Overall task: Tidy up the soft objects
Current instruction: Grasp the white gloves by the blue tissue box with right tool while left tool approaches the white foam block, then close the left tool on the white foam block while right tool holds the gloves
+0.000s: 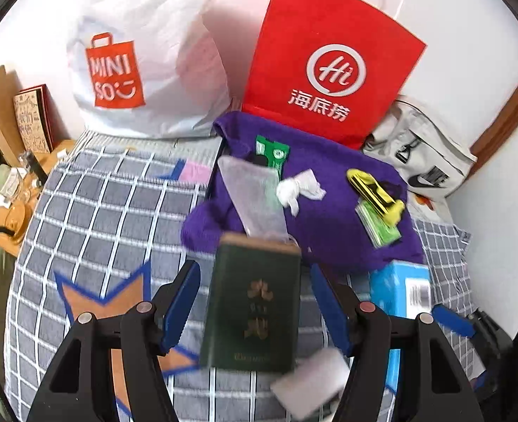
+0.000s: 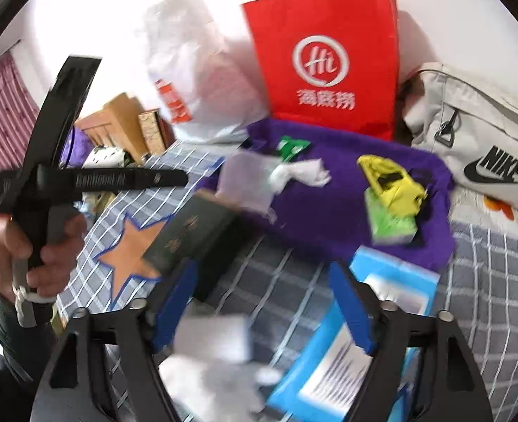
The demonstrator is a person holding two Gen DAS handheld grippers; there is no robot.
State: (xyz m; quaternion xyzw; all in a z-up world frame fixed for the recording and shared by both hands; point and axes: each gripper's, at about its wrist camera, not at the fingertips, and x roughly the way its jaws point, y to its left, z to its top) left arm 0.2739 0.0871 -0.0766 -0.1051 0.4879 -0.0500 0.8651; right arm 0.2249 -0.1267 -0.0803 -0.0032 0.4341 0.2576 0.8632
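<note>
A purple cloth (image 1: 315, 218) (image 2: 329, 207) lies on the checked bedspread (image 1: 100, 218) (image 2: 487, 274). On it are a white crumpled tissue (image 1: 299, 188) (image 2: 301, 172), a clear plastic bag (image 1: 255, 200) (image 2: 246, 179), a green packet (image 1: 273, 151) (image 2: 290, 146) and a yellow-green item (image 1: 377, 197) (image 2: 392, 193). A dark green book (image 1: 253, 306) (image 2: 185, 235) lies between the open jaws of my left gripper (image 1: 255, 309). My right gripper (image 2: 266, 302) is open over the bedspread, with blurred white stuff (image 2: 216, 355) below it and a blue box (image 2: 350, 348) (image 1: 399, 292) by its right finger.
A white Miniso bag (image 1: 136, 56) (image 2: 195, 91), a red paper bag (image 1: 329, 63) (image 2: 329, 59) and a grey Nike bag (image 1: 421, 154) (image 2: 477, 137) stand at the back by the wall. A cluttered wooden desk (image 1: 12, 190) is at left. The hand holding the left gripper (image 2: 30, 239) shows.
</note>
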